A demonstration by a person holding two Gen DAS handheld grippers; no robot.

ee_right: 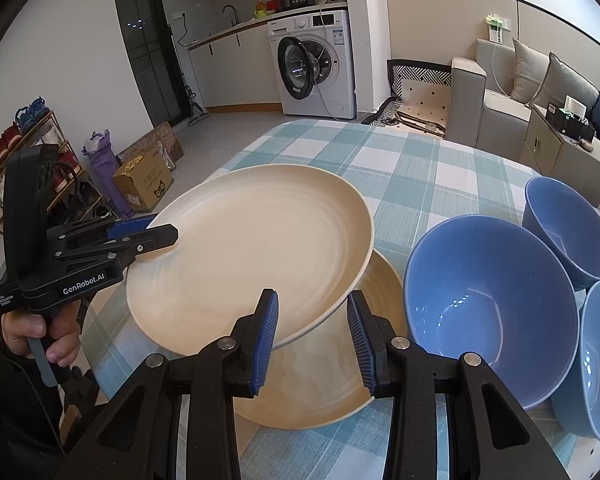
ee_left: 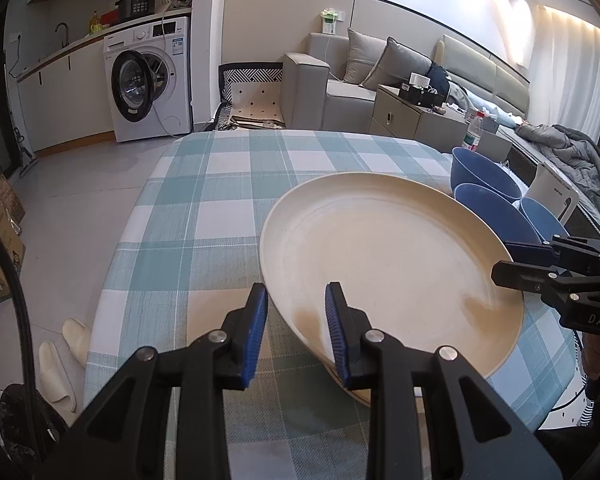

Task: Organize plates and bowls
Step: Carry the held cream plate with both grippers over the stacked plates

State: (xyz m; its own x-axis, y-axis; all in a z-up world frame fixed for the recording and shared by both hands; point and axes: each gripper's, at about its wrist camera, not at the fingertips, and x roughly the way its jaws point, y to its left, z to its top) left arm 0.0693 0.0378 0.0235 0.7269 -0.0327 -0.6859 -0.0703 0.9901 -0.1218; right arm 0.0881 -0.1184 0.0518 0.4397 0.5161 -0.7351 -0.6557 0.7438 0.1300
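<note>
Both my claws clench the cream plate (ee_right: 252, 240) by opposite rim edges: left claw (ee_right: 162, 230) on its far side, right claw (ee_right: 312, 336) on the near side. It hangs tilted just above a second cream plate (ee_right: 340, 392) on the checked worktop (ee_right: 420, 168). Three blue bowls (ee_right: 488, 304) sit unstacked to the right of my right claw. I judge the stacking barely begun: this plate isn't yet set down and the bowls remain.

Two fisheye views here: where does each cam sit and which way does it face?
Left wrist: on left gripper, aimed down across the checked table toward the sofa; its fingers clamp the cream plate; right gripper shows.
Right wrist: on right gripper, facing the washing machine; jaws straddle the plate's rim; left gripper and hand show.
Shared: plate, blue bowls, washer.
</note>
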